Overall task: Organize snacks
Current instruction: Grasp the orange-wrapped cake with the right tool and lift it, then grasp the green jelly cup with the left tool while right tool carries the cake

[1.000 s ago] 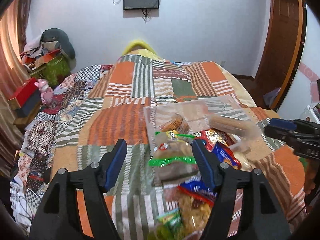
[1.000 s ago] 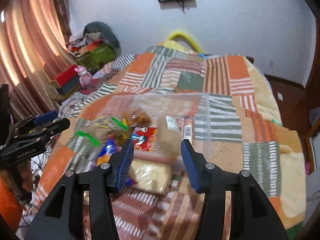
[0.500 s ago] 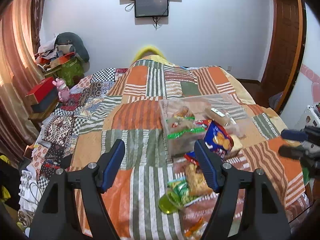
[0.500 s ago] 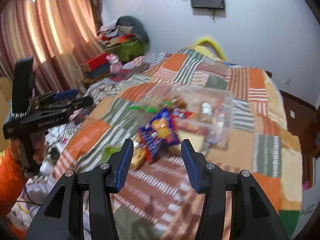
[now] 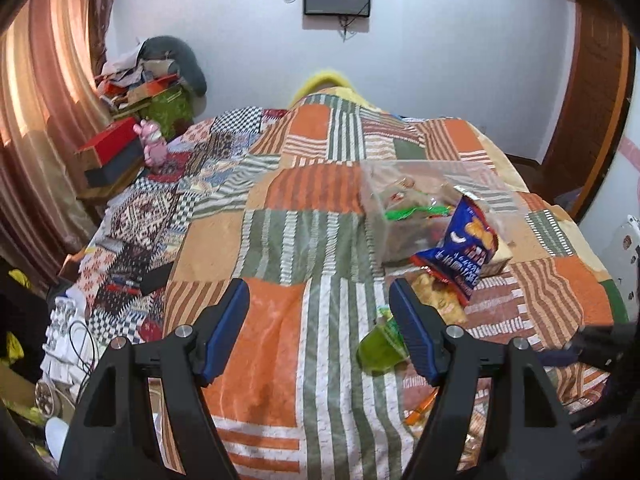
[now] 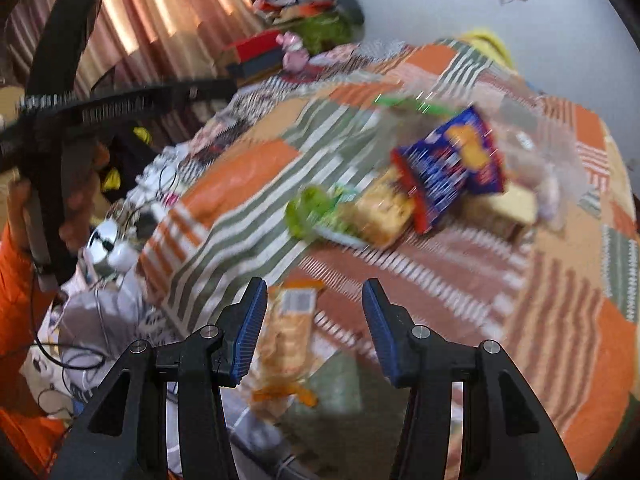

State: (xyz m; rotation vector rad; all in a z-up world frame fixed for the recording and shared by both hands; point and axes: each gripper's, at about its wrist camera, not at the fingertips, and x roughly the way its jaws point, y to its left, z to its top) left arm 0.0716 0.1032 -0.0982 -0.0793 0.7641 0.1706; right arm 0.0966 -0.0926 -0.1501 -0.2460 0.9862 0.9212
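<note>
Bedspread (image 5: 280, 332) – patchwork, orange, olive-green and white stripes. Chip bag (image 5: 466, 250) – dark blue, red edge, yellow-orange crisps printed. Cup (image 5: 378, 350) lime green. Snack packet (image 6: 286, 332) – orange and pale yellow. Curtain (image 5: 36, 92) pink-brown. Wall (image 5: 460, 60) white.

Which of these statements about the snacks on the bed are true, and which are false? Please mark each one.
1. The blue snack bag leans against the clear container. True.
2. The right gripper is holding the blue snack bag. False: its fingers are apart with nothing gripped.
3. A green packet lies on the quilt. True.
4. The left gripper is shut on the green packet. False: it is open and empty.
</note>
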